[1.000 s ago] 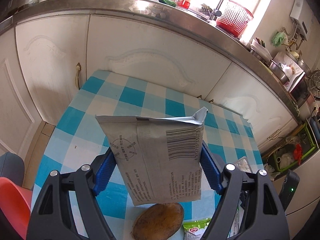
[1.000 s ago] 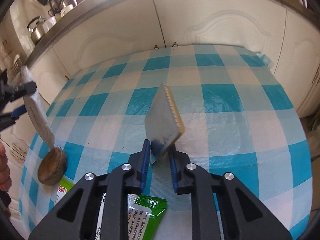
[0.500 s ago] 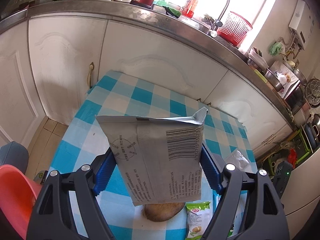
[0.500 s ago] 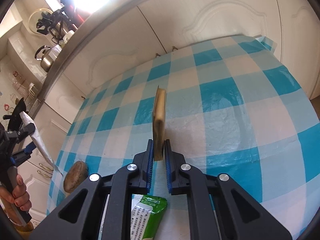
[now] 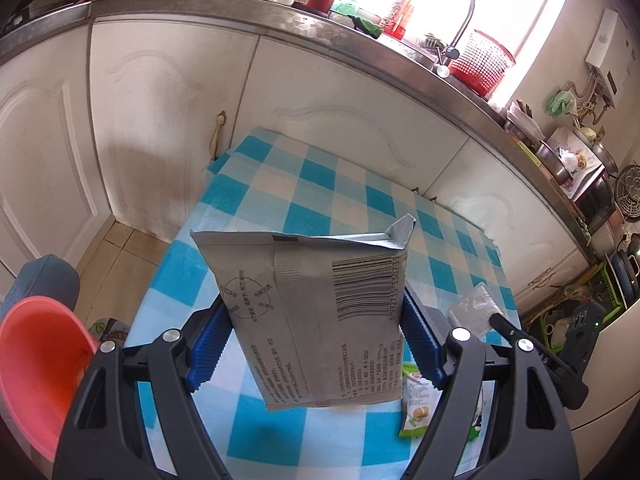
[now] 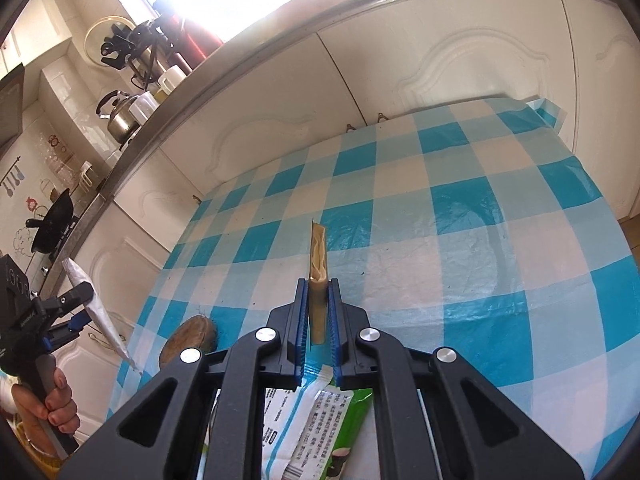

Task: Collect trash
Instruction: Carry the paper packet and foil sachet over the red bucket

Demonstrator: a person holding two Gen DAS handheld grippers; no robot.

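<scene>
My left gripper [image 5: 316, 340] is shut on a silver snack bag [image 5: 316, 312] with a barcode, held above the near left part of the blue-checked table [image 5: 320, 184]. It also shows in the right wrist view [image 6: 64, 312], with the bag [image 6: 100, 312] hanging from it. My right gripper [image 6: 318, 320] is shut on a flat clear packet of yellowish noodles [image 6: 318, 256], held edge-on above the table [image 6: 440, 240]. A green wrapper [image 6: 316, 420] lies on the table under the right gripper. A small green snack pack [image 5: 416, 404] lies near the front edge.
A red-orange bin [image 5: 36, 364] stands left of the table, below the left gripper. A brown round object [image 6: 188, 340] lies at the table's left edge. White cabinets [image 5: 160, 100] and a cluttered counter stand behind the table.
The left gripper has lifted and pulled back to the left with the silver bag, bringing the red bin into view. The right gripper has turned its packet edge-on and risen.
</scene>
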